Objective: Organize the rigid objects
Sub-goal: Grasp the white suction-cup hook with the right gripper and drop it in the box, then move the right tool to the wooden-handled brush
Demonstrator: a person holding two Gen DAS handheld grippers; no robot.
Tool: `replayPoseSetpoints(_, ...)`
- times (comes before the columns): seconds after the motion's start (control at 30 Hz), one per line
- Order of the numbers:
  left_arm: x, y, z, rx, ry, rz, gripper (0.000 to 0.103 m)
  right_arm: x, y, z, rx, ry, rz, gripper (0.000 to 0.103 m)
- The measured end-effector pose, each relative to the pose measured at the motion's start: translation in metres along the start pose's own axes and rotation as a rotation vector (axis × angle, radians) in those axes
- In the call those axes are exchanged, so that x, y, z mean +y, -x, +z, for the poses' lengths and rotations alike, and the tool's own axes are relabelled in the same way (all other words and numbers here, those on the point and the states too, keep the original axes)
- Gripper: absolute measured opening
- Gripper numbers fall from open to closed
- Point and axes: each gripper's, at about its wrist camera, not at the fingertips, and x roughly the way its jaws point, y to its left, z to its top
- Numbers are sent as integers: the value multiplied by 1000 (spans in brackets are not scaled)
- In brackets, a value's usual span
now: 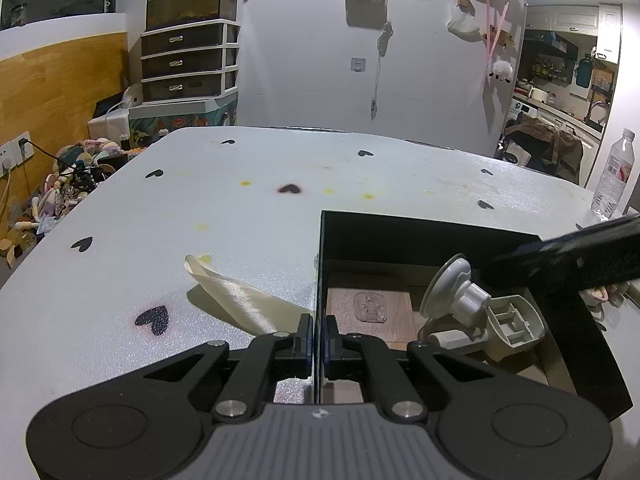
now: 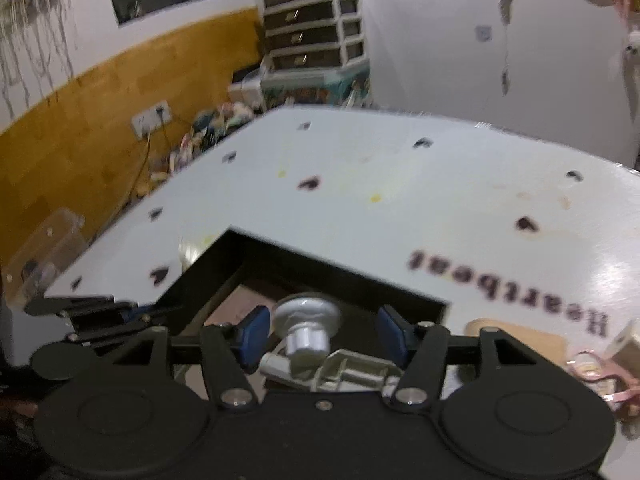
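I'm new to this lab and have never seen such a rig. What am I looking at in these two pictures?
No robot here: a person holds one pair of tongs in each hand, with a fisheye camera on each looking along its fingers. The left view shows the left tongs shut on the wall of a black box on a white table. The right view shows the right tongs open over a grey suction-cup holder lying in the box beside a brown coaster. A cream shoehorn-like piece lies outside the box, and a water bottle stands at the table's far edge.
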Motion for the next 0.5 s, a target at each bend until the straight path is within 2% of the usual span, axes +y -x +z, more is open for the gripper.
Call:
replayPoseSetpoints(0.1, 0, 0, 0, 0, 1, 0, 4, -18, 19, -1, -61, -32, -32, 73)
replayPoseSetpoints(0.17, 0, 0, 0, -1, 2, 1, 4, -31, 31, -4, -100, -64, -64, 83)
replayPoseSetpoints(0.23, 1, 0, 0, -1, 4, 2, 4, -45, 42, -7, -134, -92, -112, 86)
replayPoseSetpoints(0.33, 1, 0, 0, -1, 4, 2, 4, -65, 55, -15, -174, -126, -206, 98)
replayPoseSetpoints(0.5, 1, 0, 0, -1, 4, 1, 4, -101, 69, -35, -207, -200, -381, 101)
